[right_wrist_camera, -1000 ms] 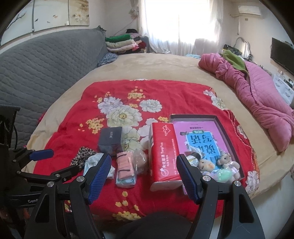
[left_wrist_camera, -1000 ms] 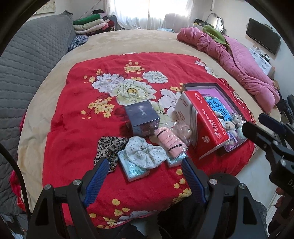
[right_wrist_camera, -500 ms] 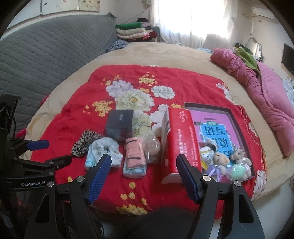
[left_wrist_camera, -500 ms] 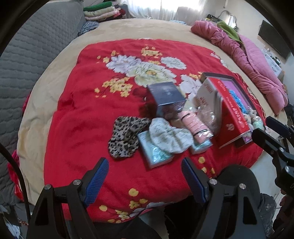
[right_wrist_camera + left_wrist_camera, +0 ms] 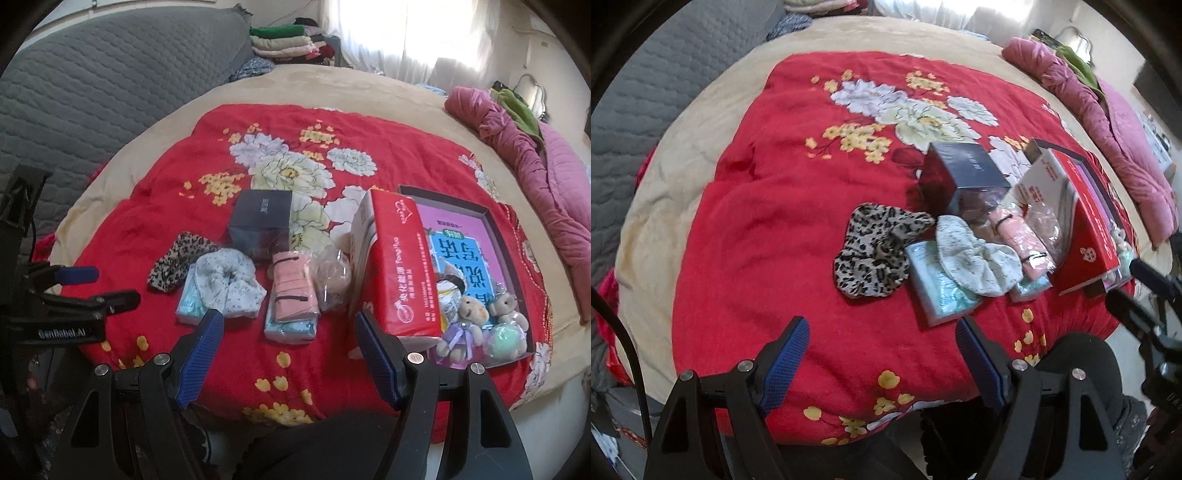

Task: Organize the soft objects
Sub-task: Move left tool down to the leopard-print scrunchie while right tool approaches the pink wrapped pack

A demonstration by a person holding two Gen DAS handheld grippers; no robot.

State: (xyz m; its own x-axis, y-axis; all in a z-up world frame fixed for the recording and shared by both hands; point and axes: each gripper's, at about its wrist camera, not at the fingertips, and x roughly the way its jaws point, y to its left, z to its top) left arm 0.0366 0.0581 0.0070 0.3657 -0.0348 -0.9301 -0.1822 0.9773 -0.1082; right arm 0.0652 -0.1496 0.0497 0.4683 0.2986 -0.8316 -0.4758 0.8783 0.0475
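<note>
Both grippers hang open and empty above the near edge of the red floral quilt [image 5: 768, 221]. The left gripper [image 5: 882, 354] has its blue pads spread wide with nothing between them; the right gripper [image 5: 290, 350] is likewise parted over bare quilt.

Taking the dark blue box [image 5: 260, 221] as the landmark: the leopard-print scrunchie [image 5: 875, 254] lies just in front of it and to its left. The pale floral scrunchie [image 5: 975, 258] sits directly in front of the box, draped over a light blue tissue pack [image 5: 938, 291]. To the right of the box lies a pink folded cloth bundle [image 5: 293, 291] bound with dark hair ties, on top of a second tissue pack [image 5: 291, 326], then a clear plastic bag [image 5: 332, 277], then the red tissue box [image 5: 399, 266] leaning on the tray [image 5: 502, 236] that holds small plush toys [image 5: 469, 314].

The scrunchies look very light, limp and easily compressed. They should not slip from the textured pads, but a shallow pinch may catch only a ruffle. Pinching across the gathered ring, down through its thickness, seems safest. The floral one will probably drag the tissue pack if taken too low.
</note>
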